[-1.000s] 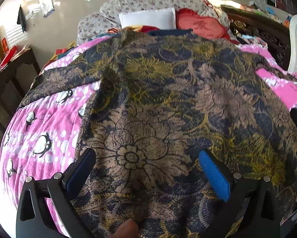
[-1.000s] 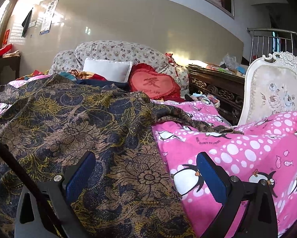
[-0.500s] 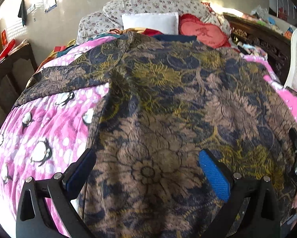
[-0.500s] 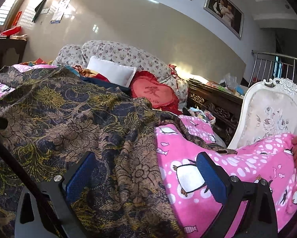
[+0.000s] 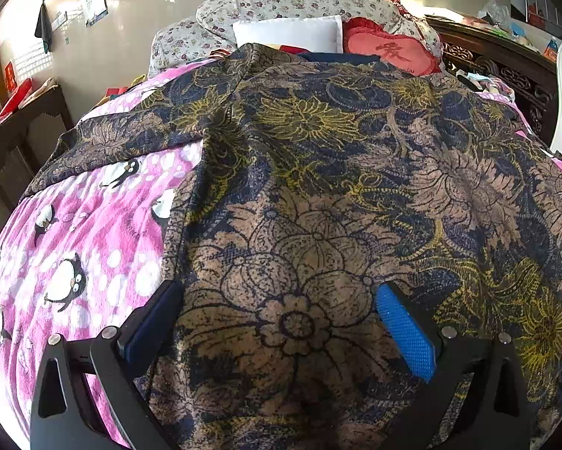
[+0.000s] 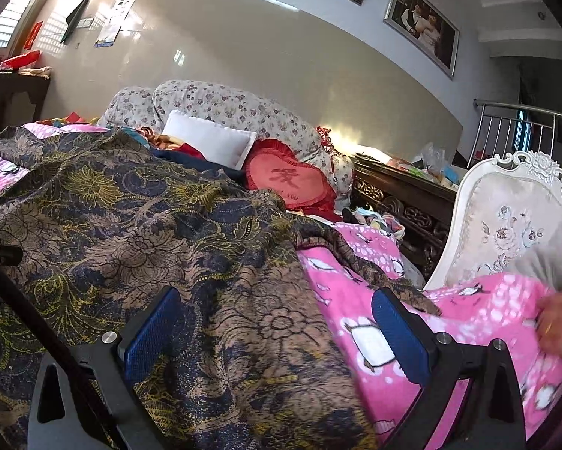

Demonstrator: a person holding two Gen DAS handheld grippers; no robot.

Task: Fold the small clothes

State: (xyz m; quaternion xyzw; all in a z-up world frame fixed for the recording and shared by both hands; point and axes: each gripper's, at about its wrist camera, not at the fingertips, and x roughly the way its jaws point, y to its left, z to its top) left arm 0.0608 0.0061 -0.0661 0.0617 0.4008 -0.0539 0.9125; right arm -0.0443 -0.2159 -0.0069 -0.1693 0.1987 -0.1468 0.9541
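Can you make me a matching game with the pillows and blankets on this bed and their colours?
Things:
1. heart-shaped cushion
2. penguin blanket
3. square pillow
4. flower-print garment

Colours:
A. white
B. brown, navy and yellow
C. red
D. pink

Pairs: 1-C, 2-D, 3-A, 4-B

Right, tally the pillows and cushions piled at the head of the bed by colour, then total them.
White pillow: 1
Red heart-shaped cushion: 1
Floral-print pillows, the big one and a smaller one to its left: 2
Total: 4
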